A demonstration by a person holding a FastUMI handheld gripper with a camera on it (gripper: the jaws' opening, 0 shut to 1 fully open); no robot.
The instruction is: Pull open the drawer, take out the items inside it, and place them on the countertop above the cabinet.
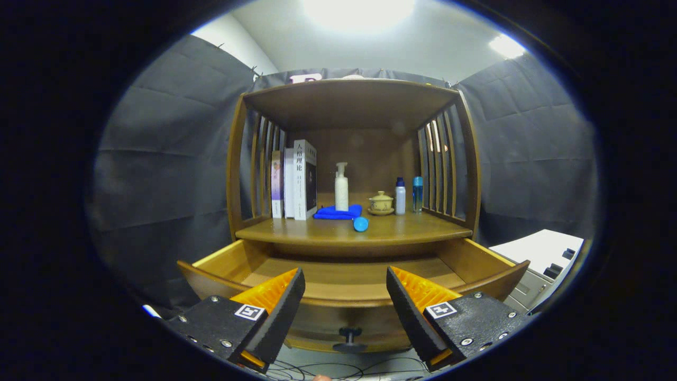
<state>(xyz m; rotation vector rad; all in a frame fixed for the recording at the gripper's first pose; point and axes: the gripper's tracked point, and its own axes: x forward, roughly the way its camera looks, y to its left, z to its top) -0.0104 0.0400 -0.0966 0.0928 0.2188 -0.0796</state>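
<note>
In the gripper view, the gripper (pixel 345 296) hangs in front of the cabinet (pixel 235 174) with its fingers spread wide apart and nothing between them. The drawer (pixel 211 262) is pulled out below the countertop (pixel 412 227), its knob (pixel 349 334) low between the fingers. What shows of the drawer's floor looks bare; the front stretch behind the drawer's front board is hidden, so whether an item lies there cannot be told.

On the countertop a blue ball (pixel 360 224) sits near the front edge, just ahead of a folded blue cloth (pixel 337 212), with a pump bottle (pixel 341 187), books (pixel 296 180), a lidded cup (pixel 381 203) and two small bottles (pixel 408 195) further back.

The step in hand appears to be checking the drawer for anything left. It would be done well by tipping the gripper down over the drawer's front board to see the hidden part before reaching, keeping the fingers apart, and setting any find on the bare wood to the right of the ball, away from the edge.
</note>
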